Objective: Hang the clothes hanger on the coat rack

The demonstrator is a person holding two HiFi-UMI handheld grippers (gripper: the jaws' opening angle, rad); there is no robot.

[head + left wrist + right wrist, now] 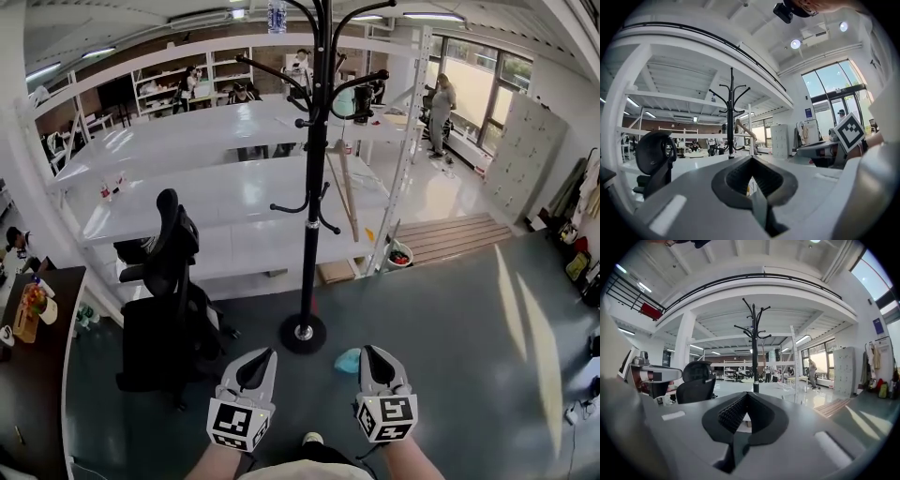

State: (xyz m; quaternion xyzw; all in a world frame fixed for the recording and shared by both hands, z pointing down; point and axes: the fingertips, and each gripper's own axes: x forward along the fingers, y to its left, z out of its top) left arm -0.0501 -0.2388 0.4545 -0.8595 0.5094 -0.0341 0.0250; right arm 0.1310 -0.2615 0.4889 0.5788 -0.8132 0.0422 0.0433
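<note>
Sq. markers [234,419]: L claw [265,356], R claw [369,352]

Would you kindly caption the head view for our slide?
Shut and empty, the left gripper and right gripper face the black coat rack on a grey floor.

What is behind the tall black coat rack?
Behind the tall black metal coat rack stand long white shelf racks, with people farther back. The rack itself hides a thin strip of those shelves.
</note>
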